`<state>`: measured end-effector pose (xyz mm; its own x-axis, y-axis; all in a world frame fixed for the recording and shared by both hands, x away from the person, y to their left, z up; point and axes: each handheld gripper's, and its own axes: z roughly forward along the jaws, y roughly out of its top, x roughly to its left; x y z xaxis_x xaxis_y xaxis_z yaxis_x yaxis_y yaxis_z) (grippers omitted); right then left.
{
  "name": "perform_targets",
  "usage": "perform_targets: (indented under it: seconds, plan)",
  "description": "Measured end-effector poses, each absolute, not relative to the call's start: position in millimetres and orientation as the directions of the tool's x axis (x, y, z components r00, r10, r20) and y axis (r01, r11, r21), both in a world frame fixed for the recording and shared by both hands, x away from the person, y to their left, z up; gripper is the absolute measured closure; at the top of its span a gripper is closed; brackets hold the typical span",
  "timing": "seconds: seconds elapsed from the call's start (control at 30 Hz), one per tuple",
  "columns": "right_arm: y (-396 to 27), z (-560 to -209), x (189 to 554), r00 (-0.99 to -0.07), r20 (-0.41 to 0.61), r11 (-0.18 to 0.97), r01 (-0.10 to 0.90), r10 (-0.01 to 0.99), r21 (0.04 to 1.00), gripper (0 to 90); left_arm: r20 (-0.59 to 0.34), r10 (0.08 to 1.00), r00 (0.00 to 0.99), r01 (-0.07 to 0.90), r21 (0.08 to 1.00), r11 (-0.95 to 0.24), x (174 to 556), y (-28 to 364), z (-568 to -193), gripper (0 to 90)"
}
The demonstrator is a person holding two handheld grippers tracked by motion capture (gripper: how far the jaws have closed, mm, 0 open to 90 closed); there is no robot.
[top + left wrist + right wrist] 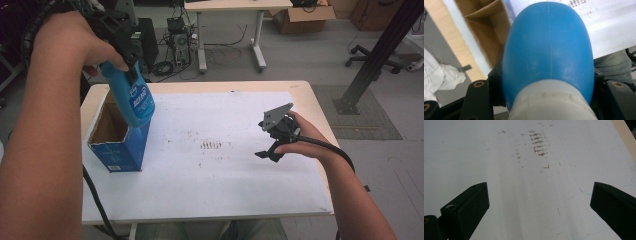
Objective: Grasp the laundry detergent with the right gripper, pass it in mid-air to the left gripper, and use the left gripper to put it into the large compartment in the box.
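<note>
Blue bottle base hidden behind cardboard box rim; left gripper fingers hidden behind bottle.

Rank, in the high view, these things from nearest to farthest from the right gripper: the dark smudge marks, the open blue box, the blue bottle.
From the right gripper:
1. dark smudge marks, just to its left on the white sheet.
2. blue bottle, far left, held by the left gripper over the box.
3. open blue box, far left; nearly level with the bottle, hard to separate.

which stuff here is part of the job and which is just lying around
In the job:
blue bottle, clamped in the left gripper
open cardboard box beneath it

Just about:
right gripper, open over the white sheet
brown smudges
office chair
far box
</note>
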<state>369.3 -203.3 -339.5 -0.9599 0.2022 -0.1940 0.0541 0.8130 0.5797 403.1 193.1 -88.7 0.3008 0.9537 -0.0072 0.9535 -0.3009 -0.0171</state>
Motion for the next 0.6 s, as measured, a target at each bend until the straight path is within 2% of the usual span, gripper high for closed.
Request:
perform_targets:
  seconds: [0.17, 0.6]
  plan:
    - [-205, -339, 370, -0.959, -0.196, 0.813, 0.055, 0.205, 0.579, 1.9, 0.012, 0.965, 0.263, 0.964, -0.045, -0.262, 404, 204, -87, 38.6]
    - [-206, -343, 371, -0.960, -0.190, 0.815, 0.061, 0.207, 0.577, 1.9, 0.022, 0.987, 0.157, 0.988, -0.012, -0.156, 411, 232, -86, 38.6]
